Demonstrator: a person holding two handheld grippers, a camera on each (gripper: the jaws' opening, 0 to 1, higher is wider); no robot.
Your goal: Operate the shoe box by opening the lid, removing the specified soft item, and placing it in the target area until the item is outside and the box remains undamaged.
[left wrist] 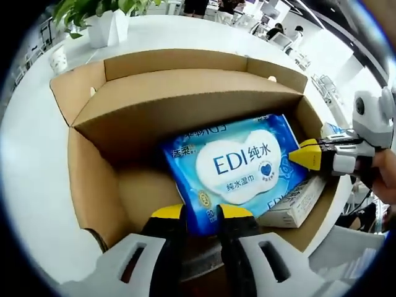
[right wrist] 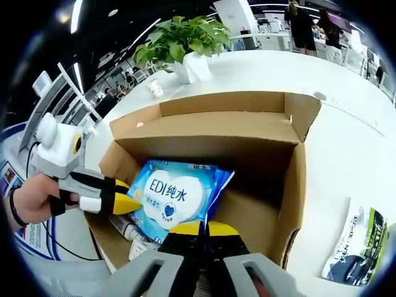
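Left gripper (left wrist: 201, 213): jaws narrow, pinching the near edge of the blue wipes pack (left wrist: 238, 164).
Right gripper (right wrist: 203, 230): jaws nearly closed on the pack's (right wrist: 176, 195) edge.
Wipes pack: inside the open cardboard box (left wrist: 179, 99), tilted, over a white carton (left wrist: 297, 204).
Right gripper view alone: leaflet (right wrist: 359, 247) on the white table (right wrist: 346, 124) beside the box (right wrist: 247, 130); a hand (right wrist: 31, 198).
Both views: potted plant (right wrist: 185, 40) behind the box.

We see the brown cardboard shoe box (left wrist: 179, 93) open, flaps up, on the white worktop (left wrist: 37, 167); inside, a blue wet-wipe pack (left wrist: 238, 164) lies tilted, apparently off the floor.
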